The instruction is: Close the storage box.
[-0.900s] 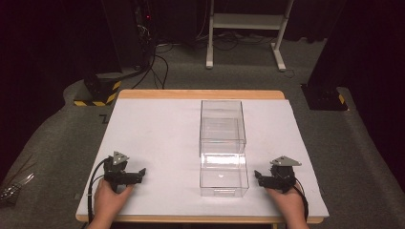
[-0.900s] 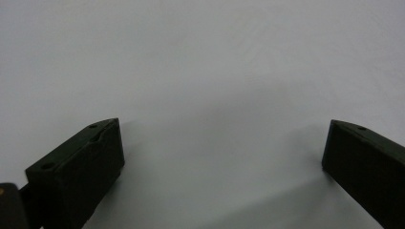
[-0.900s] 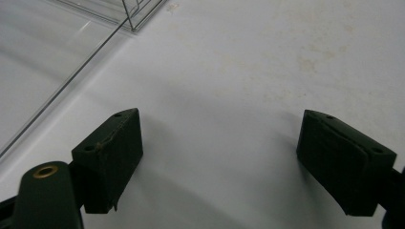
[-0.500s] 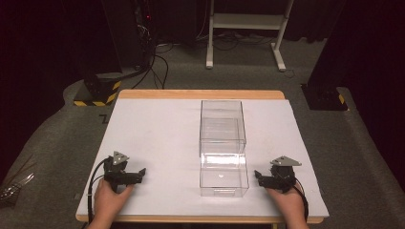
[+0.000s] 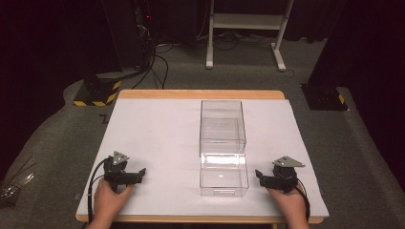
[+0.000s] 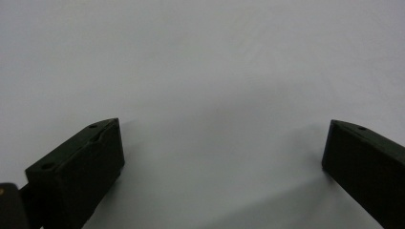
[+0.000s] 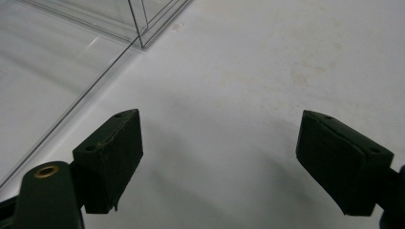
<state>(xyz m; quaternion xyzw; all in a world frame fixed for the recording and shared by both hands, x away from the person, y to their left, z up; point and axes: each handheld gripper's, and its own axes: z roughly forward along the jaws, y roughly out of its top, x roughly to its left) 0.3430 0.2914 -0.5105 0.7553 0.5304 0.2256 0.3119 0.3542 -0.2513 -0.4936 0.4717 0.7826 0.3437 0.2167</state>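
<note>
- High view took in two clear, oblong plastic boxes [image 5: 222,149] end to end, right of centre on the white-topped bench [image 5: 157,138].
- Right gripper [image 7: 219,157] view caught one box corner [image 7: 138,40], the rest cut off.
- Left gripper [image 6: 222,157] over bare bench; both sets of jaws wide, empty.

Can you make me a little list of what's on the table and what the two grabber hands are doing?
table: white top with a wooden edge
far clear box: see-through plastic box, nothing in it
near clear box: second see-through box, close in front of the far one, nothing in it
left gripper: held low by the person's left hand, jaws wide open, holding nothing
right gripper: held by the right hand, jaws wide open, beside the near clear box, not touching it
floor: grey carpet
</note>
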